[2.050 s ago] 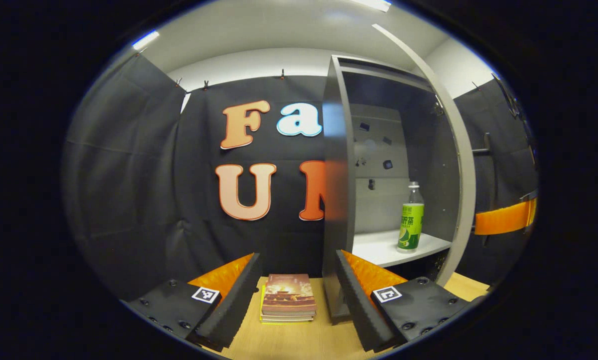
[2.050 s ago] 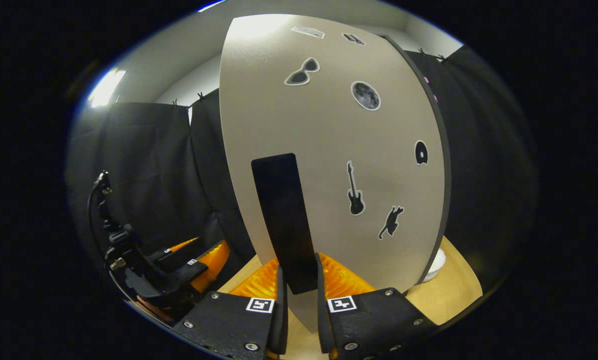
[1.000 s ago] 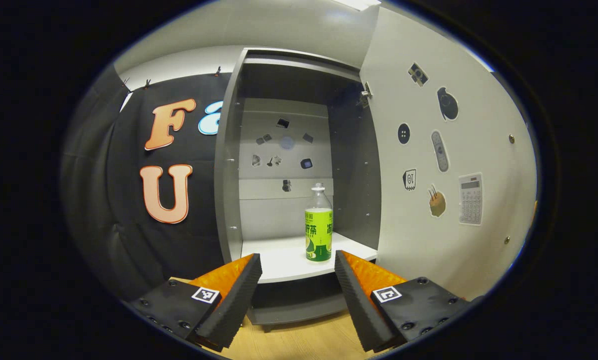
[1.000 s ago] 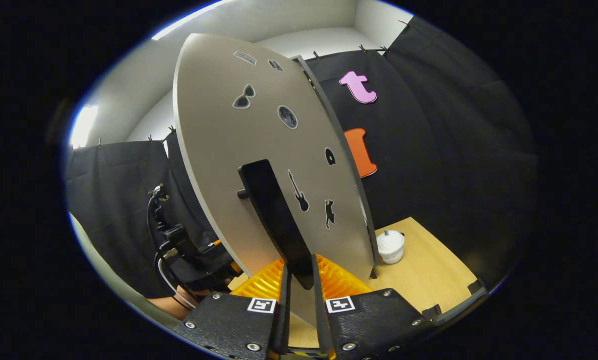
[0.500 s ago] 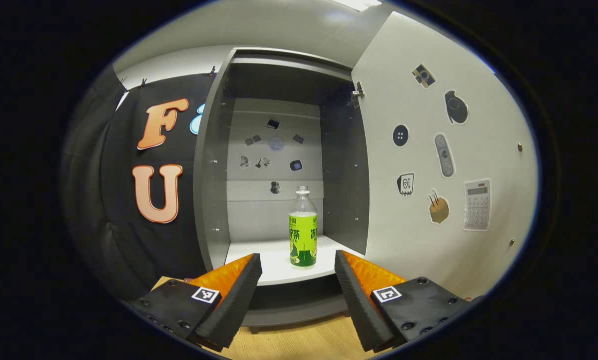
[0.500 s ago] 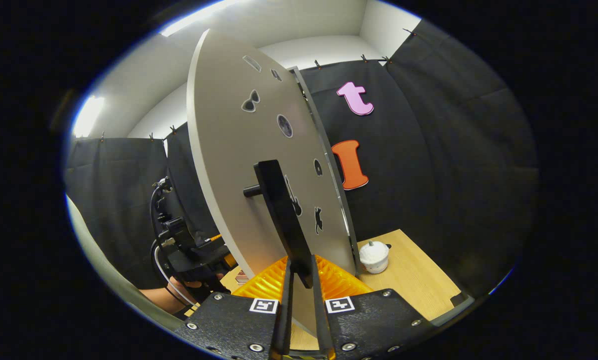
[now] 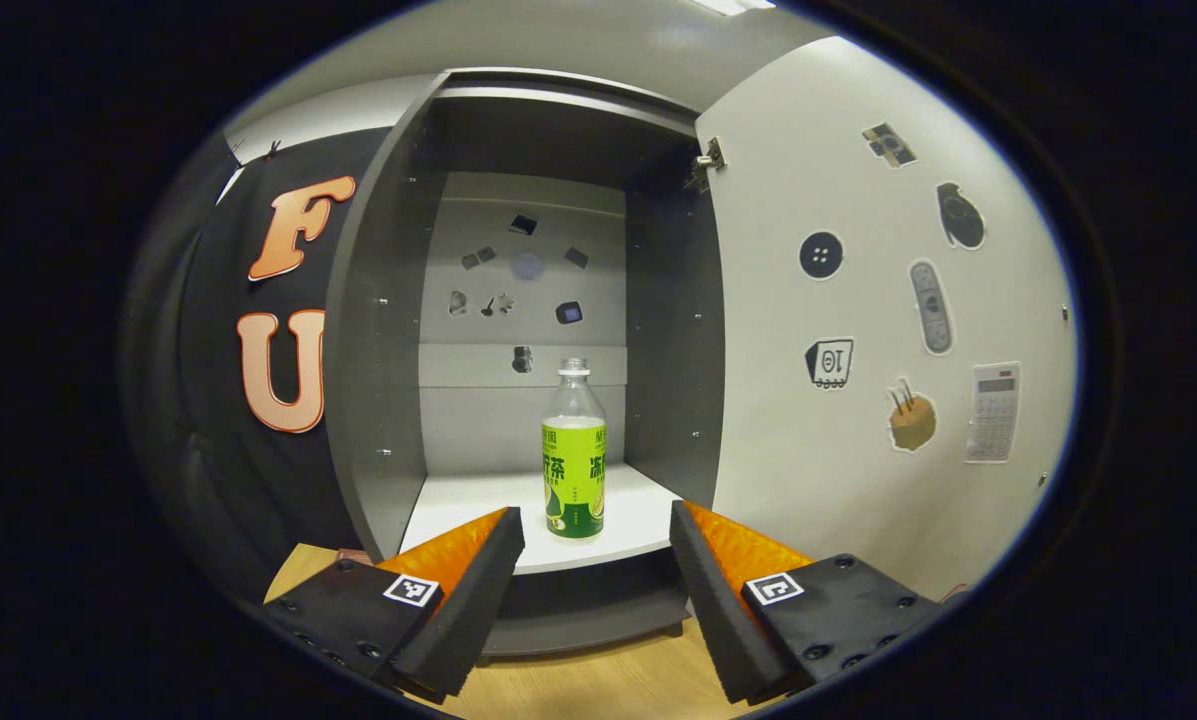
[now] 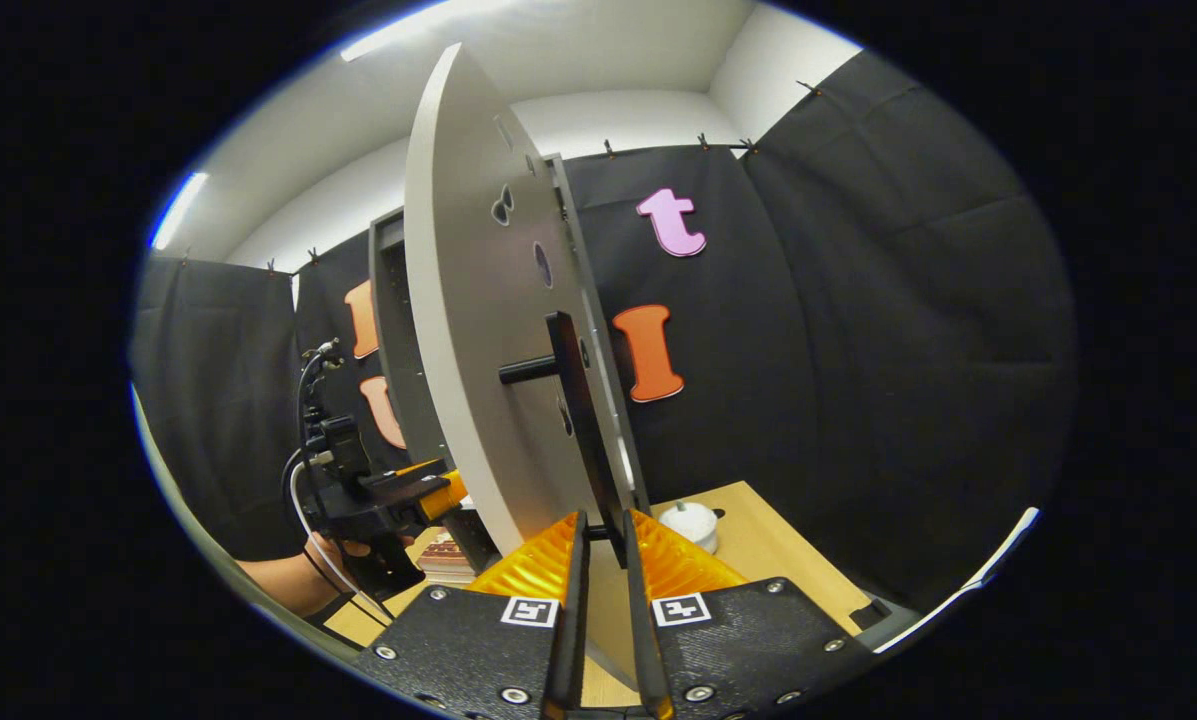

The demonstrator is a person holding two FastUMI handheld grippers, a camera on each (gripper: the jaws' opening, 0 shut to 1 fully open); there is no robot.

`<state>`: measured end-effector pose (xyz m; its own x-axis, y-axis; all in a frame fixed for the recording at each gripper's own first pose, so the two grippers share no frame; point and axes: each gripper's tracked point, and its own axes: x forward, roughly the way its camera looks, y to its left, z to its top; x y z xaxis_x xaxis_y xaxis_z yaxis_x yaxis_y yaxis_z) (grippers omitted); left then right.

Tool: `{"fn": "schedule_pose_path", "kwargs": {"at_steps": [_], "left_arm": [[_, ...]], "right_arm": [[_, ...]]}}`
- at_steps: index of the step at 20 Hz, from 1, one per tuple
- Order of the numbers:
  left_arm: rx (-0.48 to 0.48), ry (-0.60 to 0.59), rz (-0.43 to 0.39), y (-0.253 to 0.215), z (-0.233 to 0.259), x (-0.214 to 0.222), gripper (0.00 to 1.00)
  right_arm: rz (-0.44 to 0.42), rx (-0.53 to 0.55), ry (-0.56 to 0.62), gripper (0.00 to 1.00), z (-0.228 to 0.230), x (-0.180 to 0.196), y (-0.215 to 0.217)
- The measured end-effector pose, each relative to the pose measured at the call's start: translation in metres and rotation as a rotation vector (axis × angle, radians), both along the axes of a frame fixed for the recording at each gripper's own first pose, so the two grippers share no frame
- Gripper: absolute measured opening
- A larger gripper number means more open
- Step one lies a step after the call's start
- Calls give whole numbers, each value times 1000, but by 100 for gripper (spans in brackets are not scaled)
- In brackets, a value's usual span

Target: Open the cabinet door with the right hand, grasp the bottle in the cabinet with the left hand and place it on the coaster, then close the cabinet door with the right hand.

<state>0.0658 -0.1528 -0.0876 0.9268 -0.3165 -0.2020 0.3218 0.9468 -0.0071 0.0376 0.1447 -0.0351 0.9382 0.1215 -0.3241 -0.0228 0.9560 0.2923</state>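
In the left gripper view a clear bottle (image 7: 574,455) with a green label stands upright on the white shelf (image 7: 458,510) inside the grey cabinet (image 7: 373,330). My left gripper (image 7: 596,585) is open, a short way in front of the bottle and a little below it. The cabinet door (image 7: 858,330) hangs wide open on the right. In the right gripper view my right gripper (image 8: 599,580) is shut on the door's black handle (image 8: 578,420), with the door (image 8: 468,330) seen nearly edge-on. The left gripper (image 8: 388,495) and a hand show at the lower left there.
A small white lidded jar (image 8: 690,522) sits on the wooden table (image 8: 768,560) behind the door. A stack of books (image 8: 445,555) lies near the cabinet's foot. Stickers dot the door and the cabinet's back wall.
The door has swung further open with my right gripper on its handle. My left gripper has turned toward the cabinet and come closer, so the bottle now stands between its open fingers' line.
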Motion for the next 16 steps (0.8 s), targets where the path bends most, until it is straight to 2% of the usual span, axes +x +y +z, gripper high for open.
{"fn": "schedule_pose_path", "kwargs": {"at_steps": [1, 2, 3, 6, 8, 9, 10, 11, 12, 13, 14, 15, 16], "left_arm": [[-2, 13, 1, -3, -3, 7, 92], [-1, 25, 5, -5, -6, 15, 96], [4, 40, 10, -6, -11, 23, 96], [-9, 94, 6, -16, -23, 45, 96], [14, 108, 17, -18, -29, 63, 97], [27, 112, 22, -20, -32, 71, 97], [36, 116, 23, -22, -35, 81, 94], [43, 123, 27, -24, -38, 88, 97], [48, 129, 39, -25, -41, 96, 94], [47, 136, 47, -26, -45, 103, 97], [42, 145, 53, -27, -48, 110, 97], [39, 149, 55, -30, -51, 116, 97], [48, 146, 67, -29, -54, 123, 97]], "right_arm": [[-16, -21, 0, 18, 0, -4, -8], [-33, -39, 4, 17, 0, -7, -15], [-40, -38, 7, 14, 1, -12, -19], [-16, -12, 8, 15, 0, -15, -11], [-18, -56, 20, 18, -11, -9, -14], [-21, -78, 21, 12, -14, -8, -18], [-25, -84, 17, 16, -13, -6, -20], [-26, -79, 13, 24, -11, -6, -22], [-25, -70, 11, 29, -7, -7, -23], [-23, -65, 10, 41, -5, -7, -24], [-24, -64, 8, 39, -5, -7, -25], [-26, -67, 6, 50, -6, -7, -26], [-30, -70, 6, 47, -5, -5, -29]]}}
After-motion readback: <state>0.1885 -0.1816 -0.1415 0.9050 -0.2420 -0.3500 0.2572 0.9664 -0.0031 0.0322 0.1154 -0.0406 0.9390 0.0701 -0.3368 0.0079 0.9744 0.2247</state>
